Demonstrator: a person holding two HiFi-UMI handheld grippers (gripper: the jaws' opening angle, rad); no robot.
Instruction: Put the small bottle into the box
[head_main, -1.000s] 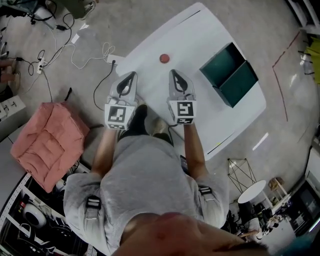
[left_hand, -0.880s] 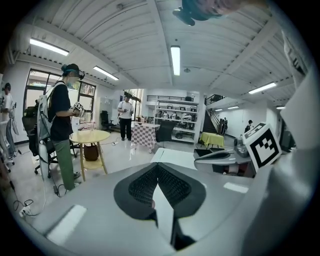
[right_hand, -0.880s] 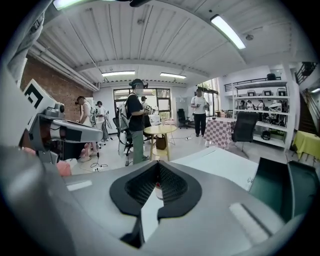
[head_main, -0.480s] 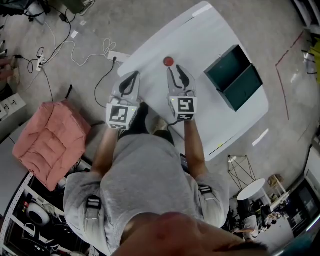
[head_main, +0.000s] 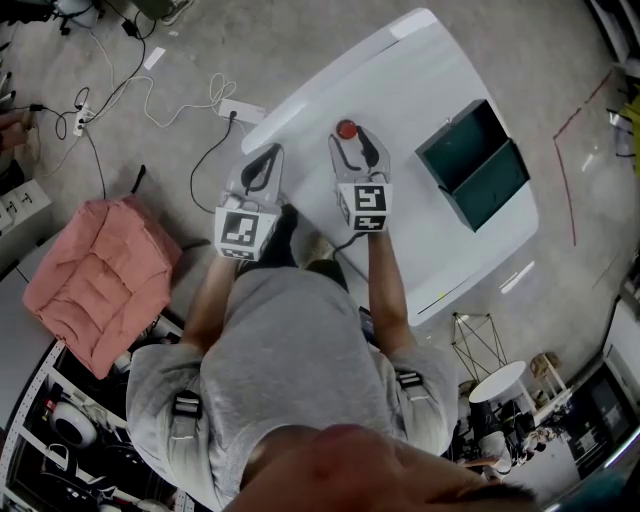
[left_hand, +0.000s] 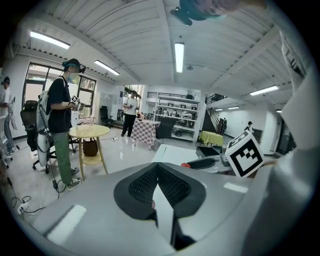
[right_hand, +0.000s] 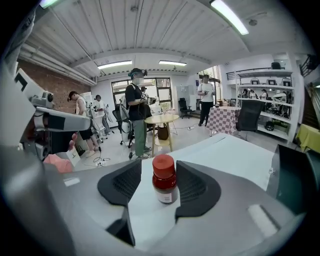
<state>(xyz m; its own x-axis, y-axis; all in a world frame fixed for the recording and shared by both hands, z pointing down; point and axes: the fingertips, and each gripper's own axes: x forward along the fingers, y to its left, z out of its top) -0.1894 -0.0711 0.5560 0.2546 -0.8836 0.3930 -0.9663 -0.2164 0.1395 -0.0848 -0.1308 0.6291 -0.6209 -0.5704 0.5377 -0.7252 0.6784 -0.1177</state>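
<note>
Counted two grippers over one white table (head_main: 420, 80), each carrying one marker cube. Found the right gripper (head_main: 355, 146) spread wide, jaws having just been opening, with the one small bottle (right_hand: 164, 179) standing upright between the pads and pressed by neither (dark glass, red cap, pale label). Placed that bottle on the bare tabletop, toward the table's far side in the head view, well apart from the box (head_main: 492, 186). Counted one box only: dark green, open at the top, split into two compartments, sitting near the table's right edge. Caught its dark wall again at the right rim of the right gripper view. Found the left gripper (head_main: 262, 168) pressed together, pad against pad, nothing caught in the pinch, hanging by the table's left edge just beside the right one. Noted on the floor one pink cushion (head_main: 95, 285) to the left and one white power strip (head_main: 240, 110) with a black cable, close to the table's far left edge.
</note>
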